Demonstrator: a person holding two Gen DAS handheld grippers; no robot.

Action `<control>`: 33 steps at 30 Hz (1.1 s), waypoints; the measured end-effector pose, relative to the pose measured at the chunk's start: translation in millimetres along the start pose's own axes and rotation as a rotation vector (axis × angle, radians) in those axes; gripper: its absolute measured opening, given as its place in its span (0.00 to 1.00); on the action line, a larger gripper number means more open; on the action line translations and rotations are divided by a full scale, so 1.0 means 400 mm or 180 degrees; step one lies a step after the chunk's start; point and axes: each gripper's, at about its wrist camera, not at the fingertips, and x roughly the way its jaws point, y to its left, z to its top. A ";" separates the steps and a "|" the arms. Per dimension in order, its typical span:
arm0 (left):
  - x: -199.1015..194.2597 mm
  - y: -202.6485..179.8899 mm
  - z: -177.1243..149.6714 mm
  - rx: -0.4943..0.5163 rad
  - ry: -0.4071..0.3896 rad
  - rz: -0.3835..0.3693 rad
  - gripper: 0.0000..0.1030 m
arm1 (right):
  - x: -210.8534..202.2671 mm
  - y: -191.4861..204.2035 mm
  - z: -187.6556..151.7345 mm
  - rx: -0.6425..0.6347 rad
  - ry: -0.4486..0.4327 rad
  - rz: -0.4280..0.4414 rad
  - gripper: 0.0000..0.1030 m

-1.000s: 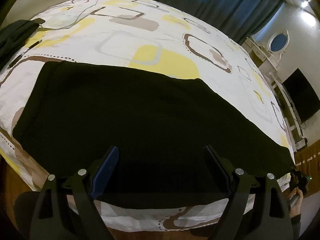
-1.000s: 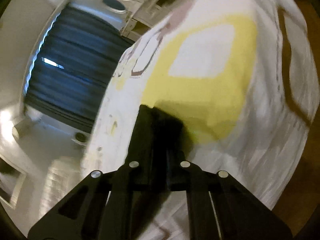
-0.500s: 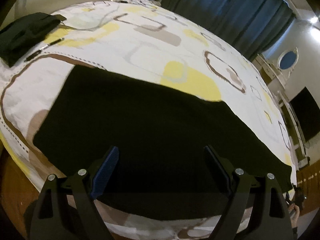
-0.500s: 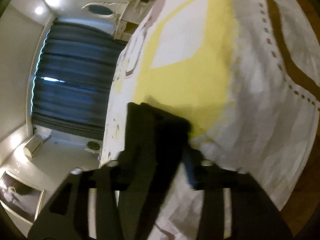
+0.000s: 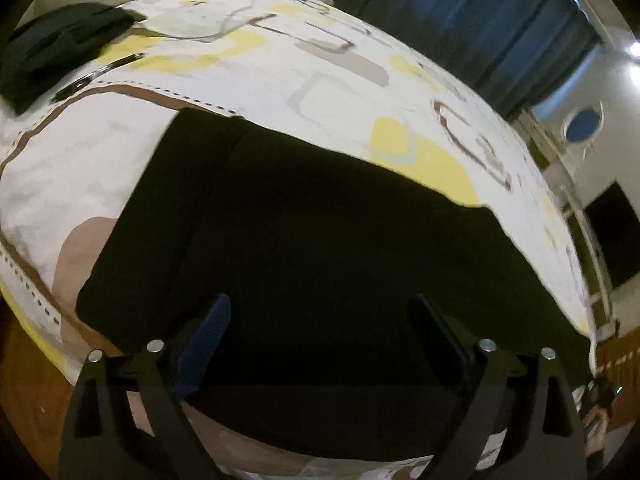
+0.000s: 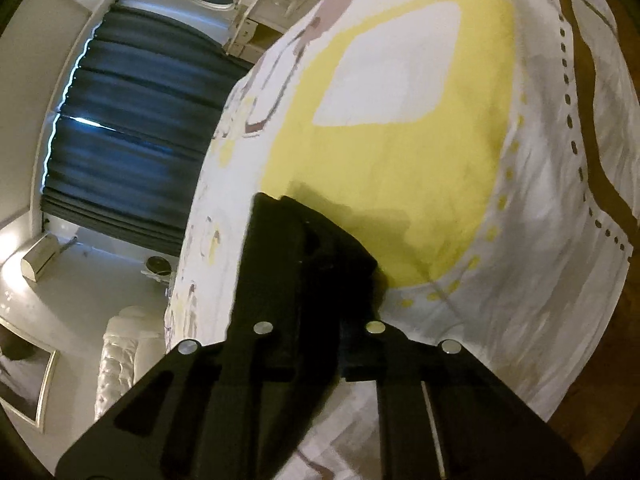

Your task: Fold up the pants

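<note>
Black pants [image 5: 320,232] lie flat across the near part of the bed, waistband end at the left, legs running off to the right. My left gripper [image 5: 320,320] is open and empty, hovering over the near edge of the pants. My right gripper [image 6: 316,240] is shut on black pants fabric [image 6: 340,248], held just above the bedsheet; the fabric hides its fingertips.
The bed [image 5: 280,64] has a white sheet with yellow and brown shapes. A dark folded garment [image 5: 52,52] lies at its far left. Wooden floor [image 6: 616,380] lies beside the bed edge. Dark curtains [image 5: 460,20] and a cabinet stand behind.
My left gripper has shifted left along the pants and tilted, showing more of the waistband end. My right gripper stays shut on the fabric and has moved slightly over the yellow patch.
</note>
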 end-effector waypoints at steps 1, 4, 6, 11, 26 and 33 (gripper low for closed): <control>0.004 -0.006 -0.001 0.0081 0.0024 0.0040 0.90 | -0.003 0.009 0.003 -0.0017 -0.0008 0.0013 0.11; 0.015 -0.028 -0.010 0.0352 0.0061 0.0122 0.95 | -0.013 0.045 0.004 -0.0073 -0.0015 0.0092 0.11; 0.015 -0.020 -0.015 0.0327 0.0014 0.0072 0.95 | -0.023 0.075 0.002 -0.0139 -0.0015 0.0132 0.11; 0.009 0.014 -0.009 0.0144 -0.0032 -0.0170 0.95 | -0.044 0.153 -0.012 -0.0385 -0.0006 0.0176 0.11; -0.001 0.025 -0.027 0.0307 -0.0117 -0.0373 0.95 | -0.054 0.357 -0.142 -0.0958 0.0141 0.0274 0.11; -0.005 0.034 -0.026 0.0247 -0.0155 -0.0470 0.95 | -0.059 0.419 -0.215 -0.1231 0.0222 0.0252 0.11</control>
